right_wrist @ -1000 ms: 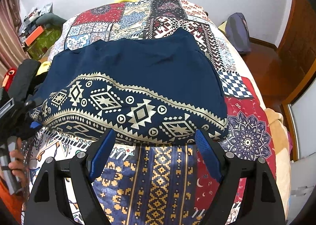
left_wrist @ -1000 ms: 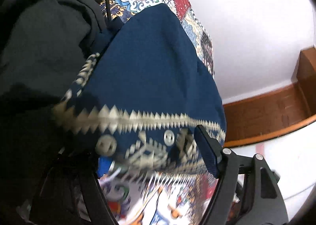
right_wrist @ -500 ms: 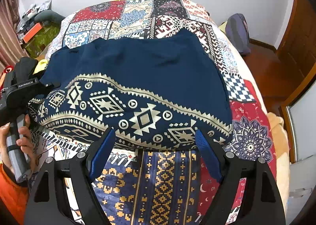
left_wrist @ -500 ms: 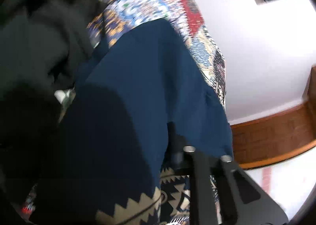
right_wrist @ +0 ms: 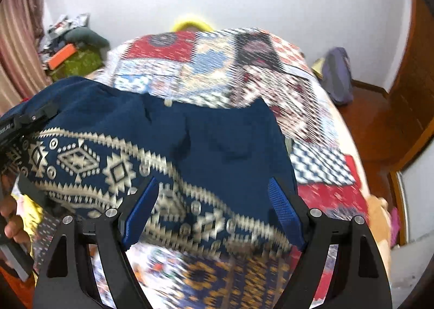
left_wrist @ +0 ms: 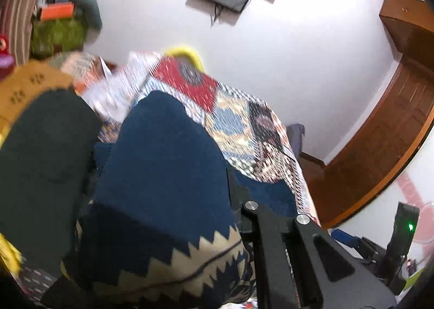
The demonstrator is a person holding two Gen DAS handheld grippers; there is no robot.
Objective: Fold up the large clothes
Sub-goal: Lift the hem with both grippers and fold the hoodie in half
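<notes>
A large navy garment with a cream geometric border lies on the patchwork bedspread. My left gripper is shut on the garment's left edge and holds it raised; in the left wrist view the navy cloth drapes over the fingers and hides the left one, and only the right finger shows. My right gripper is open and empty, with its blue pads over the garment's patterned front border.
A dark green garment lies at the left beside the navy one. A purple-grey bag stands on the wooden floor at the bed's right. Boxes and clutter sit at the far left. A yellow pillow is at the bed's head.
My left gripper closed on the garment's left edge and lifted it up and inward. My right gripper moved forward over the border. Both views are blurred by motion.
</notes>
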